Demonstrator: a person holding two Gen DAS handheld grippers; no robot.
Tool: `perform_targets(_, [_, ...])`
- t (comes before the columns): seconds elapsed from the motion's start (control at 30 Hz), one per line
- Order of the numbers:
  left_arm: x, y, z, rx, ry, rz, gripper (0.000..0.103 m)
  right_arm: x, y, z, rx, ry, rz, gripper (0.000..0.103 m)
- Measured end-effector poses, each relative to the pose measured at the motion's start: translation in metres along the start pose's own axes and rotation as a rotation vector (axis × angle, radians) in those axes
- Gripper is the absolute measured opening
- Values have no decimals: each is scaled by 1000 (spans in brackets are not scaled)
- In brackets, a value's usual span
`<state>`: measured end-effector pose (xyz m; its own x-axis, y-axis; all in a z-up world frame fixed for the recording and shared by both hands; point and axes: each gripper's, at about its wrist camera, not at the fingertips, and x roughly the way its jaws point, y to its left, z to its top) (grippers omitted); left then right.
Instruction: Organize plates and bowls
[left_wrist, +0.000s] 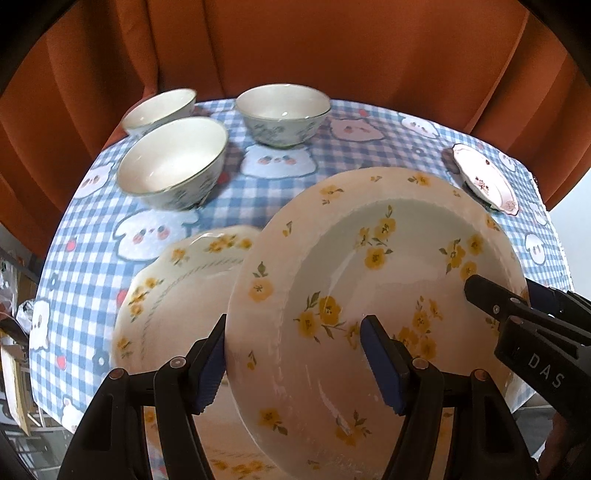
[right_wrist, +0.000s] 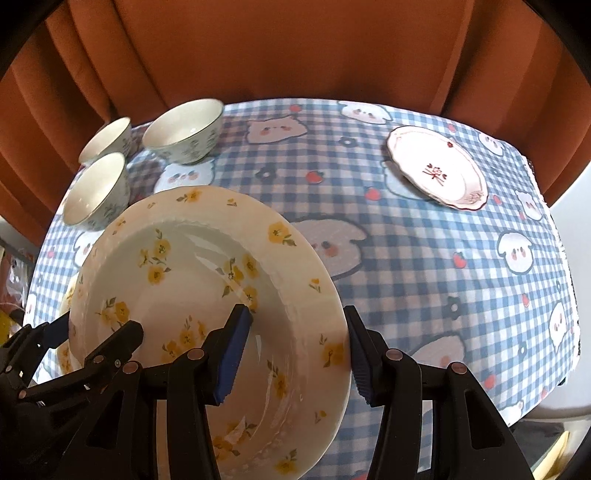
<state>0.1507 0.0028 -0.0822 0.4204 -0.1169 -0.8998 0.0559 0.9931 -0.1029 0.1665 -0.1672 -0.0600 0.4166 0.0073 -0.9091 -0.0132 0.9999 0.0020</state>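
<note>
A large white plate with yellow flowers (left_wrist: 369, 266) (right_wrist: 192, 266) hangs above the table, held at two opposite sides. My left gripper (left_wrist: 295, 365) is shut on its near left rim, one blue pad outside the edge and one inside the well. My right gripper (right_wrist: 295, 354) is shut on the right rim in the same way. Each gripper shows in the other's view: the right gripper (left_wrist: 498, 306) and the left gripper (right_wrist: 110, 343). Below the held plate, a scalloped yellow-flowered plate (left_wrist: 177, 288) lies on the cloth. Three white bowls (left_wrist: 173, 162) (right_wrist: 98, 188) stand at the far left.
A small pink-rimmed plate (left_wrist: 484, 177) (right_wrist: 436, 166) lies at the far right. The blue checked tablecloth (right_wrist: 406, 258) with cartoon animals covers the table. An orange curtain (right_wrist: 295, 55) hangs right behind the far edge. Clutter sits on the floor at the left (left_wrist: 14, 332).
</note>
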Motion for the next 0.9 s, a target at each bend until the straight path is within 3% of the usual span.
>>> perform_targets(0.37, [11, 43, -22, -40, 52, -3, 70, 13, 47, -16, -24, 44, 7, 54])
perform_targets(0.9, [33, 80, -23, -121, 102, -7, 71, 38, 86, -9, -88, 97, -2, 54])
